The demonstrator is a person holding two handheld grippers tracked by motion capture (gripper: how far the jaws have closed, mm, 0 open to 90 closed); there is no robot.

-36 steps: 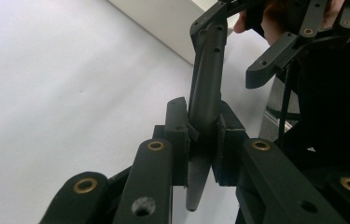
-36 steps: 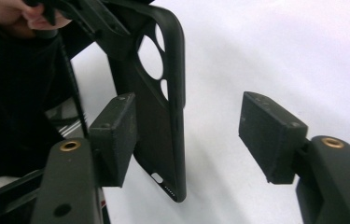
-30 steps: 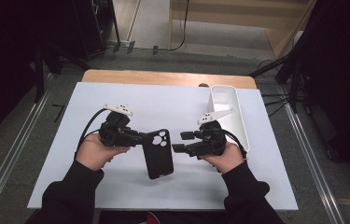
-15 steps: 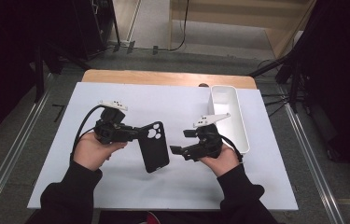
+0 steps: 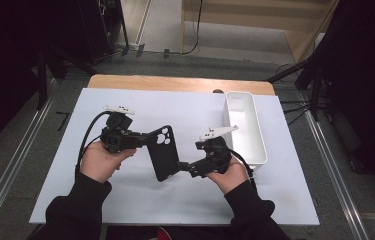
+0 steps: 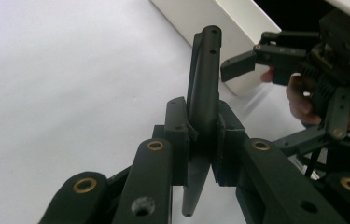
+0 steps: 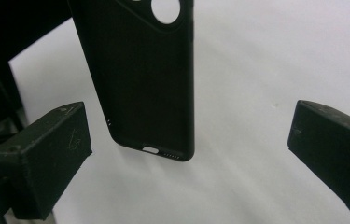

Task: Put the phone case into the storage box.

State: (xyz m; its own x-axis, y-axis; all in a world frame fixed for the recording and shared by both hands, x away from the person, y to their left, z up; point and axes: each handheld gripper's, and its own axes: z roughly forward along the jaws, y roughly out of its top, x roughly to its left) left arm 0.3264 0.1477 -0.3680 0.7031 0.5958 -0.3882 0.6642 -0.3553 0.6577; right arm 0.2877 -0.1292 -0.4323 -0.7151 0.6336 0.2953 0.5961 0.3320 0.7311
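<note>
Since a second ago the right gripper has let go of the phone case: its fingers have just been opening and now stand wide apart, one pad on either side of the case's lower end without pressing on it. Over the same second the case has tilted, its lower end swinging toward the person, while the left gripper has kept its place.

By size, the desk comes first, covered with one white sheet; a strip of bare wood shows along its far edge. One white rectangular bin stands at the right side of the sheet, its long side running away from the person. What can be seen of its inside holds nothing.

Next come the two grippers, one in each hand, each trailing a black cable and topped by a pale three-cornered plate. The left gripper's fingers are closed on the camera end of the case, clamping it edge-on in the left gripper view.

One black phone case hangs between the two grippers above the middle of the sheet, just left of the bin. In the right gripper view one round camera cutout shows at its top and one charging-port slot at its bottom edge.
</note>
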